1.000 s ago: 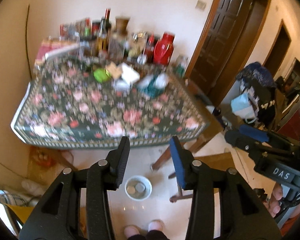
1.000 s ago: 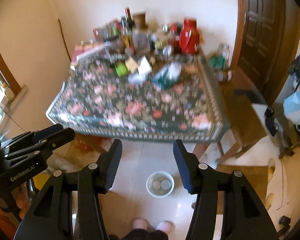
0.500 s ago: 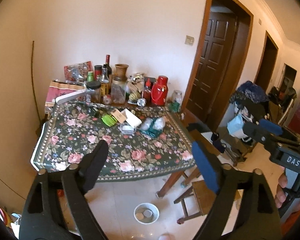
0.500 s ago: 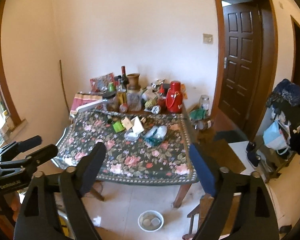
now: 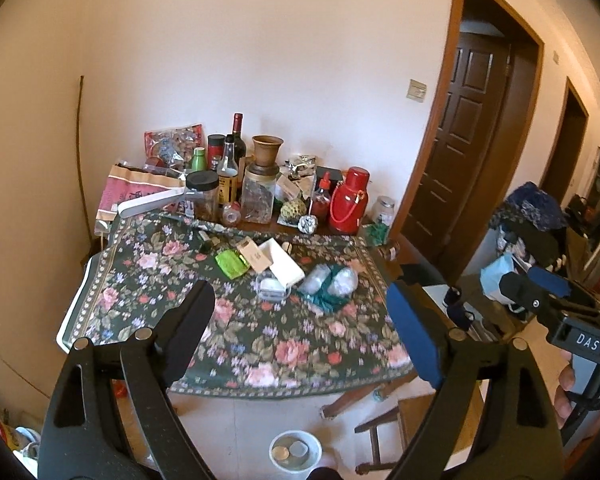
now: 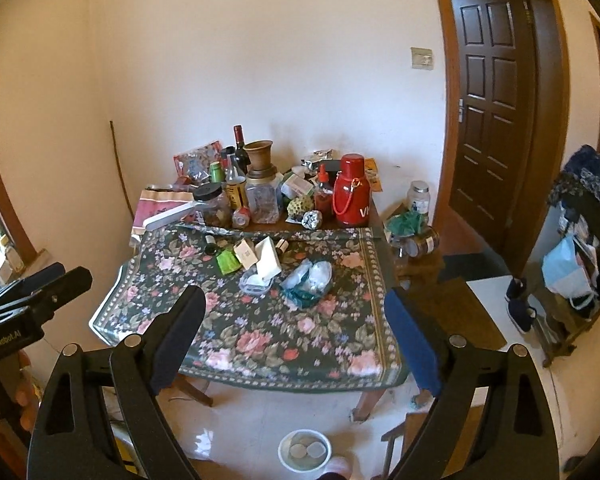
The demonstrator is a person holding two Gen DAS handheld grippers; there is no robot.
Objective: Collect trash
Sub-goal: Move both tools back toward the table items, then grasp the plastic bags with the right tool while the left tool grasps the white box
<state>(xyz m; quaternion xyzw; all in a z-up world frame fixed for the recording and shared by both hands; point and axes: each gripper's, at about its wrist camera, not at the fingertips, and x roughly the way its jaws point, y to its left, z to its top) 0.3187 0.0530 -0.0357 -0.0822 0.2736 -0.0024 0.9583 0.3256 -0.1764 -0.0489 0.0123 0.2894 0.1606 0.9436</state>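
Loose trash lies mid-table on a floral cloth (image 5: 260, 344): a green wrapper (image 5: 231, 263), a tan box (image 5: 253, 255), a white carton (image 5: 284, 262), a clear plastic tub (image 5: 273, 287) and crumpled clear bags on teal plastic (image 5: 332, 285). The same heap shows in the right wrist view: the green wrapper (image 6: 226, 261), white carton (image 6: 269, 260) and clear bags (image 6: 310, 278). My left gripper (image 5: 300, 320) is open and empty, well short of the table. My right gripper (image 6: 294, 318) is open and empty, also short of it.
Bottles, jars, a brown vase (image 5: 266, 152) and a red thermos (image 5: 347, 201) crowd the table's back edge. A white bucket (image 5: 296, 450) stands on the floor below me. A wooden stool (image 5: 400, 420) sits at the table's right corner. Doors and a clothes rack (image 6: 580, 240) are right.
Both grippers have opened wide and tilted up from the floor towards the table and wall. Nothing on the table has moved.
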